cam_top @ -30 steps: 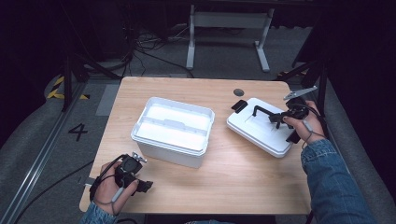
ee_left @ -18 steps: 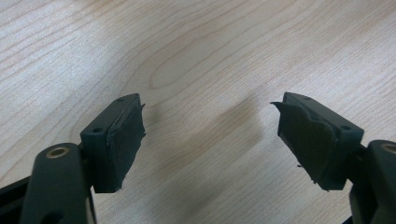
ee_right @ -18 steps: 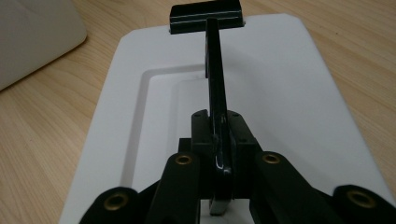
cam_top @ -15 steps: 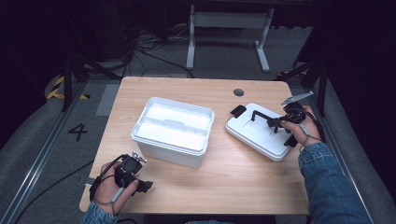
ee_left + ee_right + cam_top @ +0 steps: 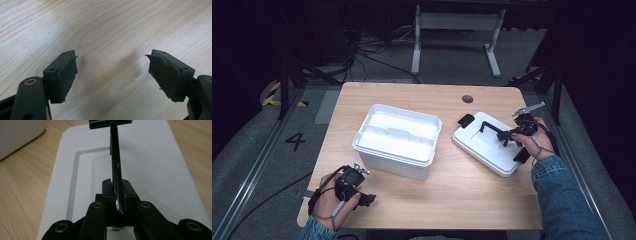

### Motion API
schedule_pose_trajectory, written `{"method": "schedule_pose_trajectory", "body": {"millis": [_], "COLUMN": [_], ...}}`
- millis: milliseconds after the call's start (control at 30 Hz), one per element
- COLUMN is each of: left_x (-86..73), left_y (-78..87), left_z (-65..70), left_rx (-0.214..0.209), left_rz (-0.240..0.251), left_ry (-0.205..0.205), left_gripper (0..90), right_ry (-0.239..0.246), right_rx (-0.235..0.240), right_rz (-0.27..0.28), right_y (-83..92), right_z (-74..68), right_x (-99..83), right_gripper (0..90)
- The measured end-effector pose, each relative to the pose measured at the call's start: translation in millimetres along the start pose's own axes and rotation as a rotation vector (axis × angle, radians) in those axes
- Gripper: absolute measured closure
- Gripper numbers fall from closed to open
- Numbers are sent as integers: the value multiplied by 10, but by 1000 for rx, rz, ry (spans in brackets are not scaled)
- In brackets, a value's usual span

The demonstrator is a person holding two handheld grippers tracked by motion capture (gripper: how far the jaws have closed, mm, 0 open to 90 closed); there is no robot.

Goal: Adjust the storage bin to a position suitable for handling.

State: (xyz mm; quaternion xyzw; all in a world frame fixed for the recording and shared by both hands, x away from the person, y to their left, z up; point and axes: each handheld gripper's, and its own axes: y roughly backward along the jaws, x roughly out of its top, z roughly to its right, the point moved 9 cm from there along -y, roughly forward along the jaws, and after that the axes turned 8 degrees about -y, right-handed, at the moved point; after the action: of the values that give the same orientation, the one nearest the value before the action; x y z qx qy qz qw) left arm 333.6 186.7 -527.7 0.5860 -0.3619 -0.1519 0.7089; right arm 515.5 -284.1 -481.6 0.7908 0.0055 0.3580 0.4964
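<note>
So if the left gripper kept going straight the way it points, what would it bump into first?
Most likely the table. The left gripper is open with nothing between its jaws, and its own camera looks down on bare wood ahead. How far off that wood is can't be told.

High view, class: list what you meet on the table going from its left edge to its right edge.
left gripper → open white box → white lid → right gripper, its jaws shut on the lid's black handle.
</note>
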Motion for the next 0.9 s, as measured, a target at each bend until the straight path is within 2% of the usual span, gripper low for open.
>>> {"method": "schedule_pose_trajectory", "body": {"millis": [333, 533, 600, 700, 800, 900], "left_x": [3, 6, 13, 16, 20, 23], "left_y": [-7, -12, -14, -15, -22, -22], "left_z": [8, 3, 3, -2, 10, 12], "left_rx": [-5, -3, -4, 0, -6, -10], "left_rz": [-2, -7, -3, -5, -6, -5], "left_ry": [4, 0, -2, -6, -7, -2], "left_gripper": [235, 234, 235, 234, 234, 234], "right_ry": [-30, -50, -53, -34, -40, -31], "right_rx": [2, 12, 16, -14, -28, -74], "right_rz": [-46, -43, -38, -3, 28, 50], "right_y": [-117, -136, -137, -111, -90, -41], "right_z": [36, 49, 45, 77, 90, 128], "right_x": [-115, -133, -130, -96, -69, -41], "right_gripper": [836, 822, 782, 672, 586, 536]}}
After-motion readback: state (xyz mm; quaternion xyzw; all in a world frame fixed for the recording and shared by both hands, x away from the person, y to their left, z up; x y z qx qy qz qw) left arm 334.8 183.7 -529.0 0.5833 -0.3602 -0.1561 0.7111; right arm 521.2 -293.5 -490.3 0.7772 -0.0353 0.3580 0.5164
